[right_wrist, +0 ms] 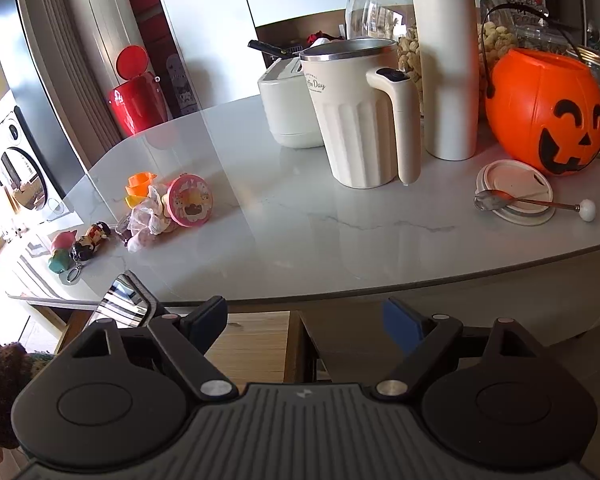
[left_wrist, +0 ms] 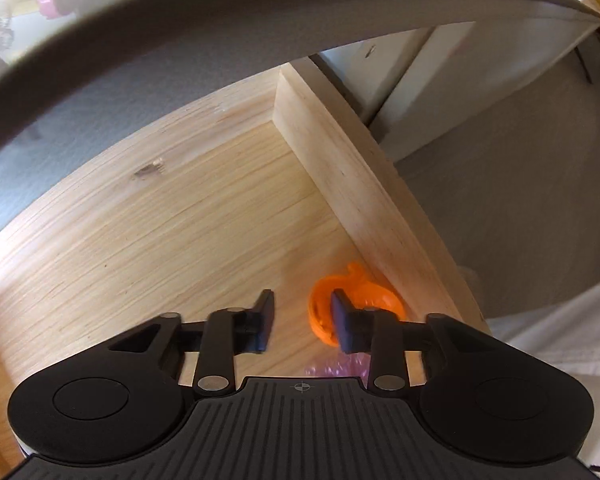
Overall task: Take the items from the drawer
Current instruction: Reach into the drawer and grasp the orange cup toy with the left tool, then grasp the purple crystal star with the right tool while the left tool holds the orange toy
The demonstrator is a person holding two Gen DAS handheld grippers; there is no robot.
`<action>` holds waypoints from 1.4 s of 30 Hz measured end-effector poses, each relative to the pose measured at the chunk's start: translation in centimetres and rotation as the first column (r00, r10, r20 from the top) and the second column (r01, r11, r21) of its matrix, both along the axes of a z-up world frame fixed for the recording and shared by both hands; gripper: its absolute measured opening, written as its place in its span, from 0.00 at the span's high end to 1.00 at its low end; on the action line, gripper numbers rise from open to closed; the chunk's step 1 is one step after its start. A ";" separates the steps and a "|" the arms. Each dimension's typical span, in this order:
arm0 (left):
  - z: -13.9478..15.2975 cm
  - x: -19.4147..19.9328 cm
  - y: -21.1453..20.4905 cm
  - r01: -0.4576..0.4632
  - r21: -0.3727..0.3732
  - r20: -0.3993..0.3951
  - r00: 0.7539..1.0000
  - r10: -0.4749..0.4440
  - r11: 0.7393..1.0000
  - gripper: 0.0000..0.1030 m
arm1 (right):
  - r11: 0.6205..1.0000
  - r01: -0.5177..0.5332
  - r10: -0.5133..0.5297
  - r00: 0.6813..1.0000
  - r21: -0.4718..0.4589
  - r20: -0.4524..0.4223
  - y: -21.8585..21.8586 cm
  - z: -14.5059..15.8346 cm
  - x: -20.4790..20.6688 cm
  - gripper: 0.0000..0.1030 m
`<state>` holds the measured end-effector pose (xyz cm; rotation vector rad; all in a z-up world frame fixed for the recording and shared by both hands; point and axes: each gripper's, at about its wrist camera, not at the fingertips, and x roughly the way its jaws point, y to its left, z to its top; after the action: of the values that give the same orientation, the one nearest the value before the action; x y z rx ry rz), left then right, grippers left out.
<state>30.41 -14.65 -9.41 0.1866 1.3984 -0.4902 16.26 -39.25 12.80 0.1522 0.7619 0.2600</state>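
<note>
An open wooden drawer (left_wrist: 148, 216) fills the left wrist view, and my left gripper (left_wrist: 302, 314) hangs open inside it, low over the floor. A small orange plastic piece (left_wrist: 374, 294) lies in the drawer's near right corner against the side wall. My right fingertip (left_wrist: 342, 316) covers part of it, and its left edge shows in the gap between the fingers. Something pink and glittery (left_wrist: 336, 368) peeks out under the gripper. My right gripper (right_wrist: 306, 312) is open and empty above the drawer (right_wrist: 256, 340), in front of the counter edge.
The marble counter (right_wrist: 300, 240) holds a heap of small toys with a pink round tin (right_wrist: 190, 200), a cream mug (right_wrist: 360, 120), a tall flask (right_wrist: 444, 60), an orange pumpkin bucket (right_wrist: 540, 112) and a lid with a spoon (right_wrist: 512, 196). The counter edge (left_wrist: 260, 20) overhangs the drawer.
</note>
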 end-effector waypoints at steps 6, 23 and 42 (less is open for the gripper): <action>1.2 -1.4 0.5 0.095 -0.062 0.030 0.995 -0.094 0.994 0.90 | 1.000 0.003 -0.003 1.000 -0.025 -0.007 0.3 -0.2 0.1 0.14; 8.1 -9.9 21.7 -0.190 -0.237 0.219 0.945 0.243 0.953 0.90 | 0.951 -0.298 0.243 0.884 -0.083 -0.399 9.1 -4.8 3.2 0.16; 10.4 -12.1 25.1 -0.219 -0.398 0.215 0.922 0.322 0.891 0.90 | 0.742 -0.613 0.144 0.541 -0.271 -0.828 22.1 -15.7 7.2 0.28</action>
<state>18.34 10.45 1.03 -0.2400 1.0150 -0.4611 23.46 -17.11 -2.89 -0.5201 1.7320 0.4163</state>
